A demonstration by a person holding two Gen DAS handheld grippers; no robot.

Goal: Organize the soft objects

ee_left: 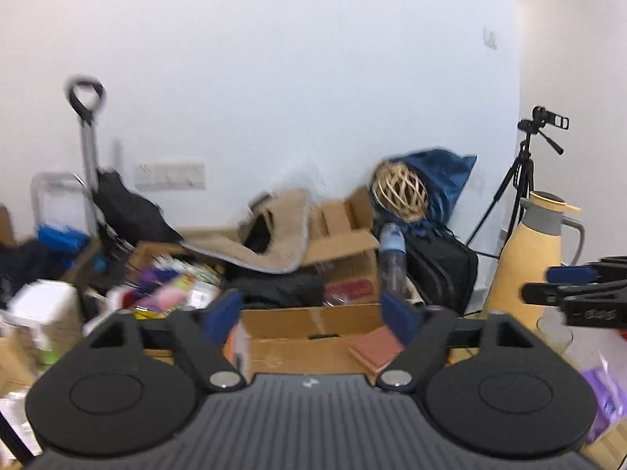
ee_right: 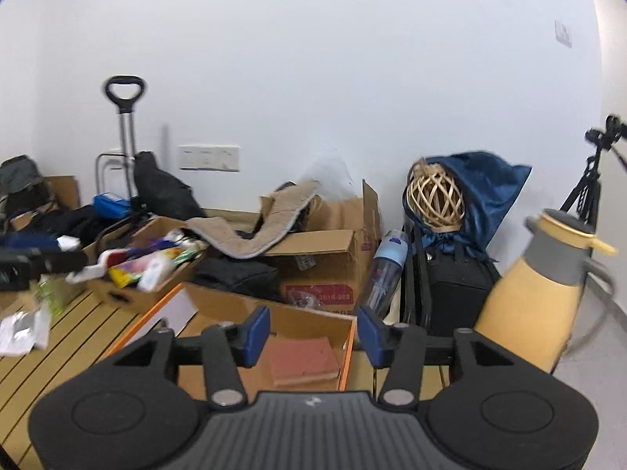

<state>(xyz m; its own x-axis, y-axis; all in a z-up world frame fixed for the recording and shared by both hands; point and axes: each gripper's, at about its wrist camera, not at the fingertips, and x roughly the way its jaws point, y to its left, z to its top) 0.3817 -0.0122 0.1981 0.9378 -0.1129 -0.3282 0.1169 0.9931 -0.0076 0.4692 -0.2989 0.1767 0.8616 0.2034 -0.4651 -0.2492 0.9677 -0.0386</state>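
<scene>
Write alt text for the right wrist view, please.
The right tool hangs open and empty above a shallow cardboard box holding a folded reddish cloth. Behind it are cluttered boxes, a beige mat, a wicker ball and a yellow jug.

My left gripper (ee_left: 309, 315): matte black linkage arms, blue pads on fingers (ee_left: 395, 313), silver pivot screws, ribbed grey body with small white logo, two round black discs. My right gripper (ee_right: 313, 333): same build, same colours.
</scene>
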